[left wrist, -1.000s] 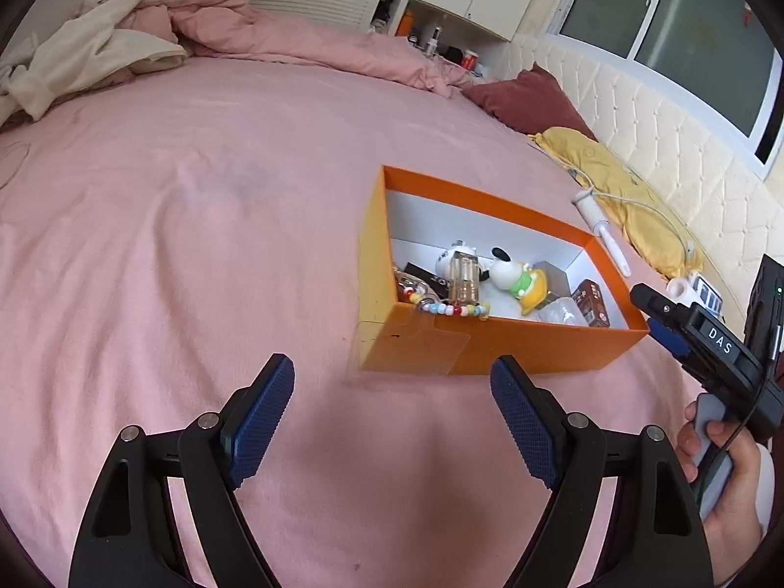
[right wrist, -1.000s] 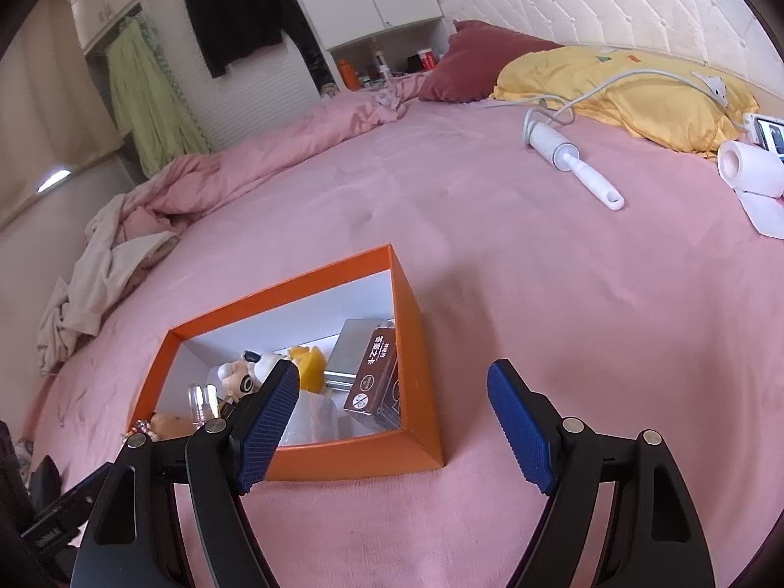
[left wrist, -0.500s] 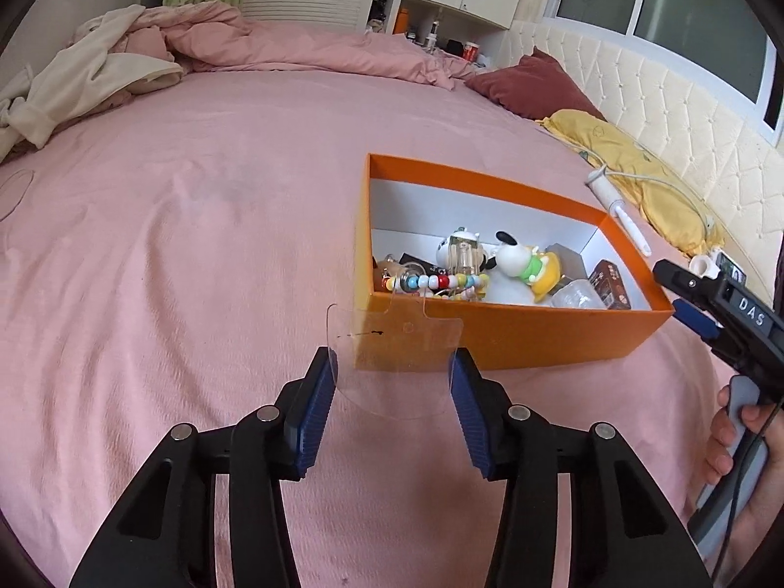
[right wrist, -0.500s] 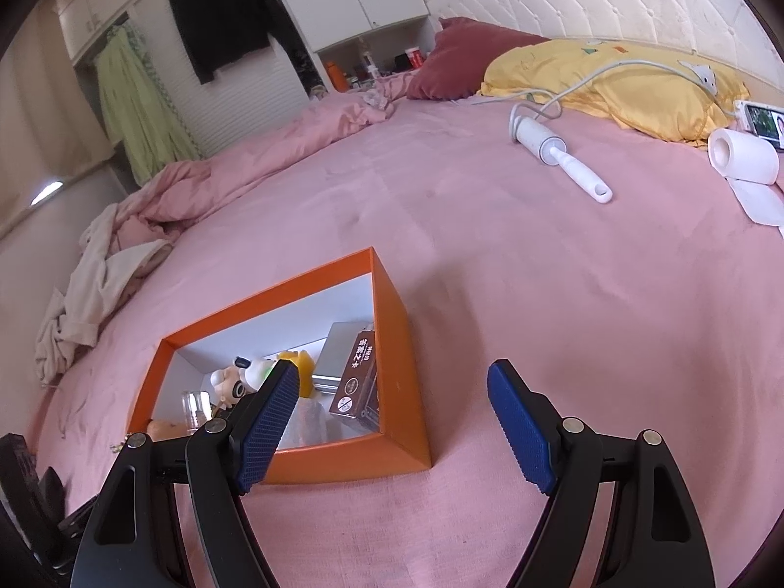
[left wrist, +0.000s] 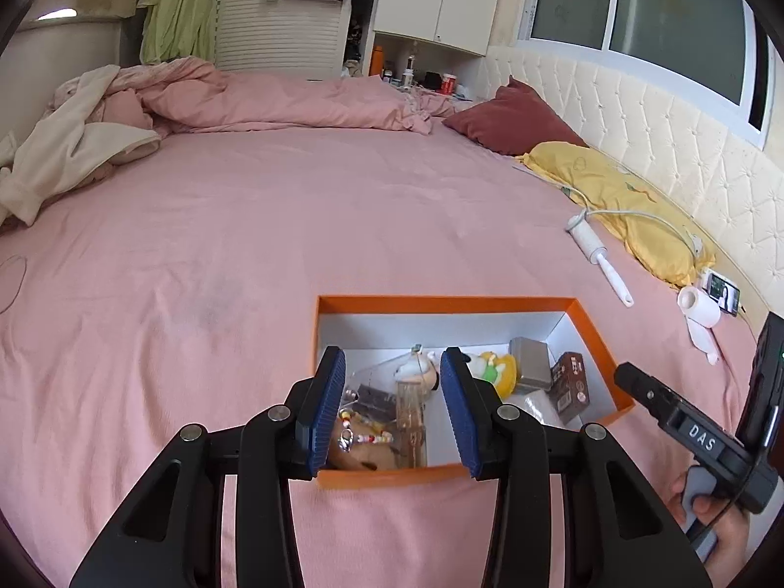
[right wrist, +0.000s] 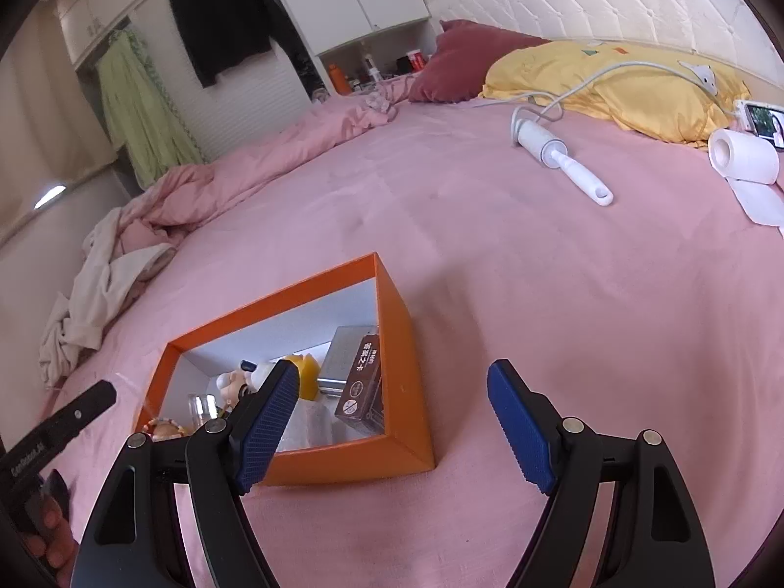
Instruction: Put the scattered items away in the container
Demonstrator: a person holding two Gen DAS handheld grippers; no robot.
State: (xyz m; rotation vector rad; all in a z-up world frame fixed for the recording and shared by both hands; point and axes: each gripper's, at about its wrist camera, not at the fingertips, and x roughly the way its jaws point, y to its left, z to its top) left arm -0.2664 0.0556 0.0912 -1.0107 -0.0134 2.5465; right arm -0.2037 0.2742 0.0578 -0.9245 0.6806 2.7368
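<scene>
Between left hand-held gripper (left wrist: 392, 416) pads — clear sheet (left wrist: 387, 382)

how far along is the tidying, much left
Nearly done. The orange box already holds a toy figure, a brown packet and beads. The left gripper, jaws just closing, holds a clear plastic piece over the box; it needs dropping in. A lint roller and tissue roll lie on the bed, maybe not part of it.
</scene>
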